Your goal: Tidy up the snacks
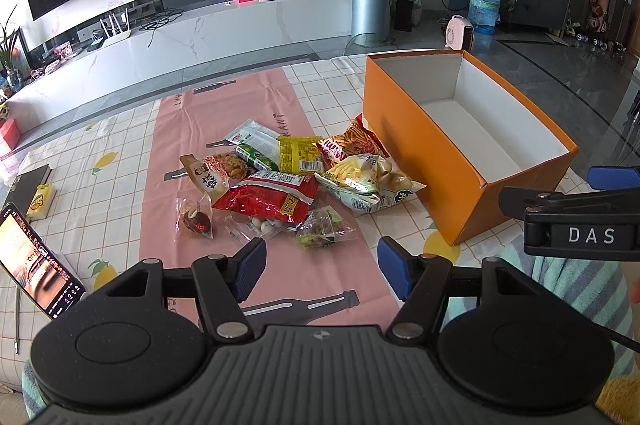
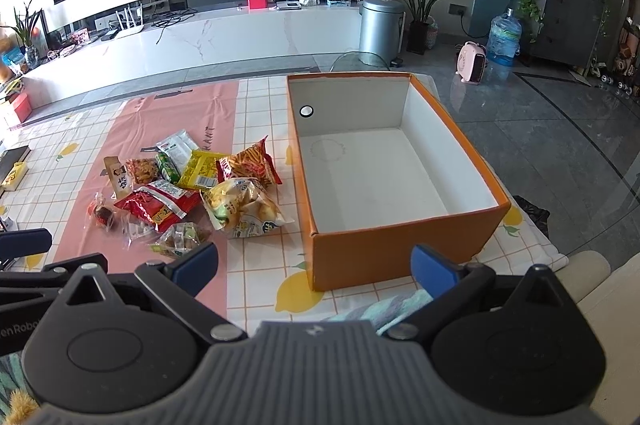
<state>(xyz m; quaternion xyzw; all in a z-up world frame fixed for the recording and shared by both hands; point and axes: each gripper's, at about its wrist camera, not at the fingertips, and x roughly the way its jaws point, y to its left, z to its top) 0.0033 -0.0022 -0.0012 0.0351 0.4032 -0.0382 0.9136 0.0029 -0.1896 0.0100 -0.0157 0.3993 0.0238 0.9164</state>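
Observation:
A pile of snack packets point(image 1: 280, 181) lies on the pink strip of the table; it also shows in the right wrist view point(image 2: 188, 189). It holds a red bag point(image 1: 268, 199), a yellow packet point(image 1: 298, 155) and a pale chips bag point(image 1: 366, 183). An orange box point(image 1: 424, 153), open and empty with a white inside, stands right of the pile and shows in the right wrist view point(image 2: 400, 181). My left gripper point(image 1: 322, 271) is open and empty, held short of the pile. My right gripper point(image 2: 314, 267) is open and empty, in front of the box's near wall.
A phone point(image 1: 38, 265) with a lit screen lies at the table's left edge, beside a dark book point(image 1: 26, 187) and a small yellow pack point(image 1: 40, 201). The checked tablecloth point(image 1: 100, 185) covers a glass table. A teal towel point(image 2: 380, 309) lies near me.

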